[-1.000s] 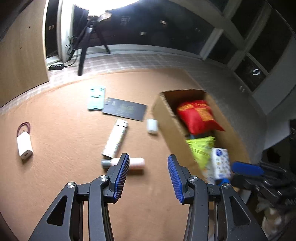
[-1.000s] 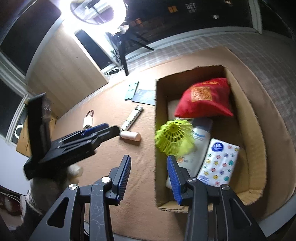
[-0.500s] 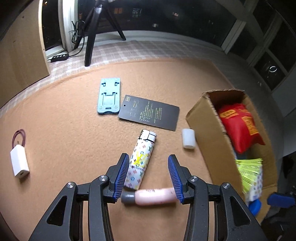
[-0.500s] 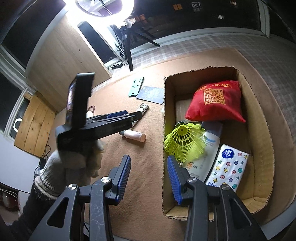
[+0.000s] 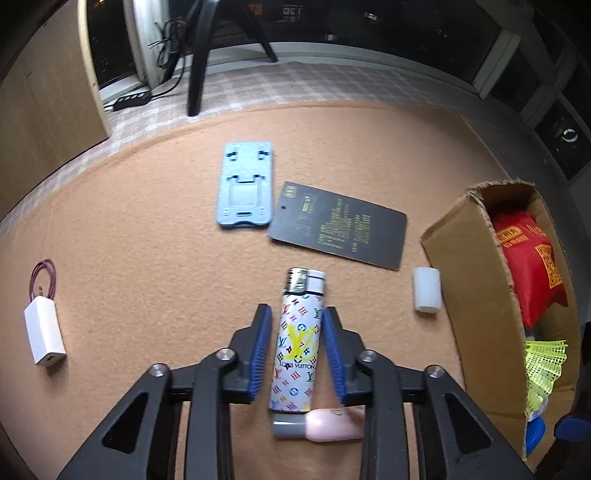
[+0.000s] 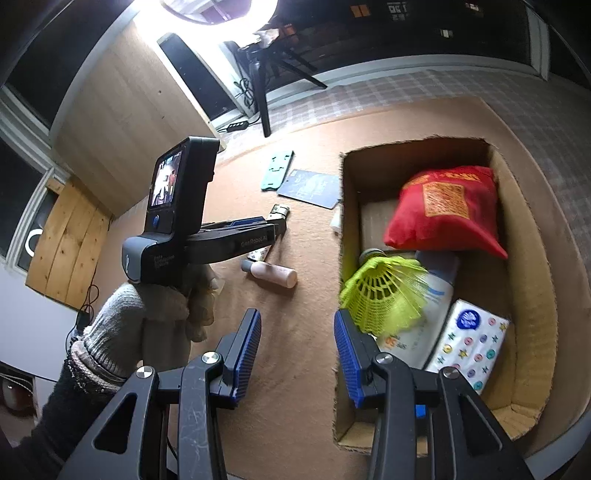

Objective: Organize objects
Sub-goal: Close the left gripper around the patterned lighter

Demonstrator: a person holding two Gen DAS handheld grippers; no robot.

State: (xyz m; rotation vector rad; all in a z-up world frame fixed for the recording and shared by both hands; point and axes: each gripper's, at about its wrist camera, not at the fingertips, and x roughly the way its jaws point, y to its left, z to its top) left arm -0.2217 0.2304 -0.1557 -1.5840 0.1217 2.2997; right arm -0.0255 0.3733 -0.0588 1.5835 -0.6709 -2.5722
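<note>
Setting: a room in a home, arranged for recording. Evidence: tan felt-like mat (image 5: 147, 258) laid over a pale checked floor (image 5: 314, 85); wood-panelled cabinet (image 6: 122, 122) at the left; dark night-time windows (image 5: 369, 22) along the far wall. Recording gear: bright ring light (image 6: 221, 7) above a black tripod (image 6: 262, 85), with a power strip (image 5: 131, 101) and cables beside it. Household items on the mat: white charger (image 5: 44, 332), blue phone stand (image 5: 245, 188), cardboard box (image 6: 532, 258).
</note>
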